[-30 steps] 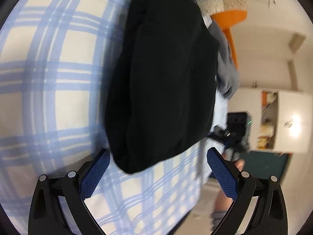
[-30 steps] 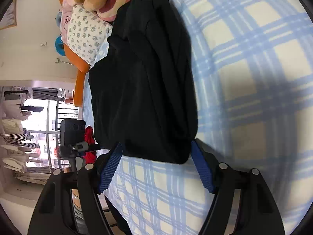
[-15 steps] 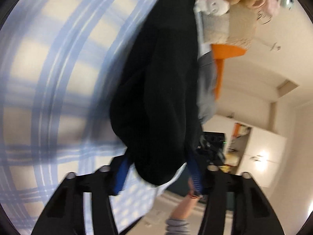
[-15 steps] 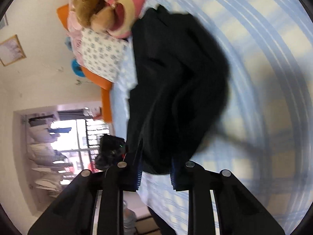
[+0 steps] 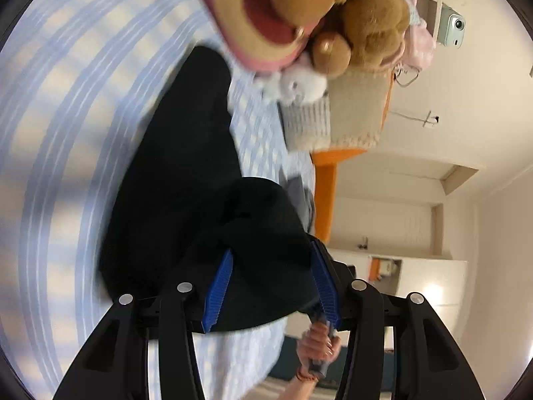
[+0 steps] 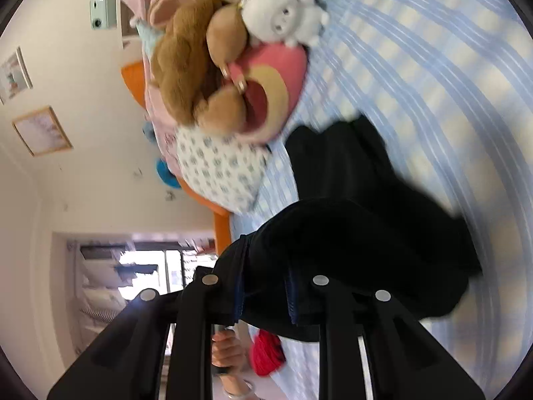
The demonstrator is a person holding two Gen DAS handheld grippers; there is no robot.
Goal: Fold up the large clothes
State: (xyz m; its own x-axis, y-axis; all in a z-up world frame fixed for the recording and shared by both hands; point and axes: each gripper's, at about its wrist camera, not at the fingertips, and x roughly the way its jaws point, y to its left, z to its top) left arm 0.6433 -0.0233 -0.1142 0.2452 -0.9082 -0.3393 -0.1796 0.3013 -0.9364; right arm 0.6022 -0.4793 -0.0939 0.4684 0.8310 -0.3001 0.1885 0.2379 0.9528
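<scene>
Left wrist view shows my left gripper (image 5: 271,286) clamped on the near end of the black garment (image 5: 186,180), my right gripper (image 6: 265,295) likewise, its long axis running away across the checked bed (image 6: 433,66) toward the plush toys (image 6: 213,66).

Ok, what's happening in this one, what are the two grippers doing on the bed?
A person with a gripper in each hand is folding a black garment on a blue-checked bed. The left gripper and the right gripper each clamp a bunched end of the garment, raised off the bed, while the far part lies on the sheet. Beyond it sit a brown plush bear, a white plush sheep and a floral pillow. The fold is not yet laid down.
</scene>
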